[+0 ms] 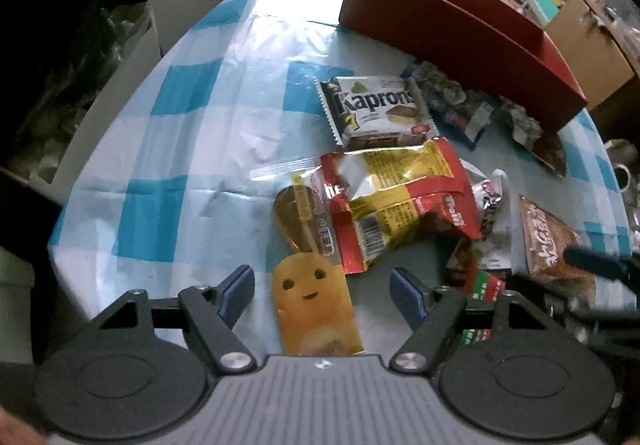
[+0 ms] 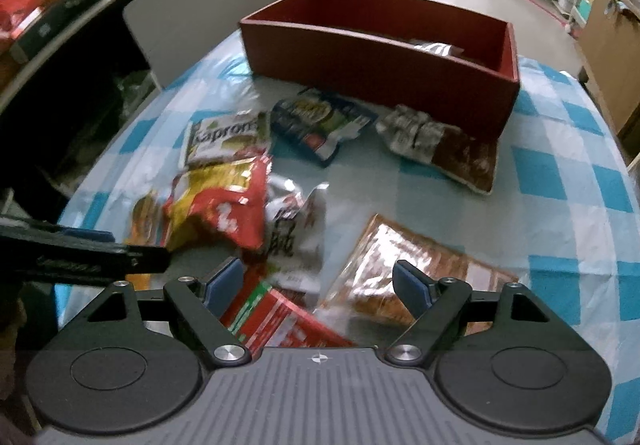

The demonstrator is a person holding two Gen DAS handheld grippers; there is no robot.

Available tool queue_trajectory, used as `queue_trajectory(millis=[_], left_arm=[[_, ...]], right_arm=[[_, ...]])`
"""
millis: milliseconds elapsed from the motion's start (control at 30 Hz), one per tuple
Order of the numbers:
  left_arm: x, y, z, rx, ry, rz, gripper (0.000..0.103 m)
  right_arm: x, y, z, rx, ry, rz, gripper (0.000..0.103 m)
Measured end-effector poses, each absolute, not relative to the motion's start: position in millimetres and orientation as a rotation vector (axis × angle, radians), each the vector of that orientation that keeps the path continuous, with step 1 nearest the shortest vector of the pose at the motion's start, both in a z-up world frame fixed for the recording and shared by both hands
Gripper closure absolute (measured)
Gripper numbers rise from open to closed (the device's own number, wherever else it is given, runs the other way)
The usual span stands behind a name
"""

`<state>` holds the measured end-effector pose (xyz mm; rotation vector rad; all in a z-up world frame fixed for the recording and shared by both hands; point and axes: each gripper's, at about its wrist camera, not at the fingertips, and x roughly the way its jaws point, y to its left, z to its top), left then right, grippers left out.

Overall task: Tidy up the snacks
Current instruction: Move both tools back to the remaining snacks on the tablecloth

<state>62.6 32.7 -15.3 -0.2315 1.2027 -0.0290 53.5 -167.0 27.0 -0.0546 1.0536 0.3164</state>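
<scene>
Several snack packs lie on a blue-checked tablecloth (image 1: 168,149) in front of a red box (image 1: 452,33). My left gripper (image 1: 322,287) is open, its jaws either side of a yellow pack with a smiling face (image 1: 312,301). Beyond it lie a red-and-yellow bag (image 1: 400,201) and a Kapron pack (image 1: 376,109). My right gripper (image 2: 318,285) is open above a red-and-green pack (image 2: 276,321), a brown pack (image 2: 400,265) and a silver bag (image 2: 294,221). The red box (image 2: 380,57) holds one silver pack (image 2: 434,47).
A blue pack (image 2: 320,125) and a brown-and-silver pack (image 2: 440,149) lie near the box's front wall. The left gripper's arm (image 2: 80,257) reaches in at the right view's left edge. A cardboard box (image 1: 592,45) stands behind. The table edge drops off left.
</scene>
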Motion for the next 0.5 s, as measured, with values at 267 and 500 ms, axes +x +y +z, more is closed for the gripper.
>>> queue_trajectory(millis=[267, 500], left_arm=[[53, 17, -16, -0.145, 1.166, -0.003, 0.041], [38, 25, -11, -0.209, 1.177, -0.068, 0.064]], right_arm=[[41, -161, 20, -0.069, 1.085, 0.382, 0.012], [38, -157, 12, -0.101, 1.119, 0.405, 0.011]])
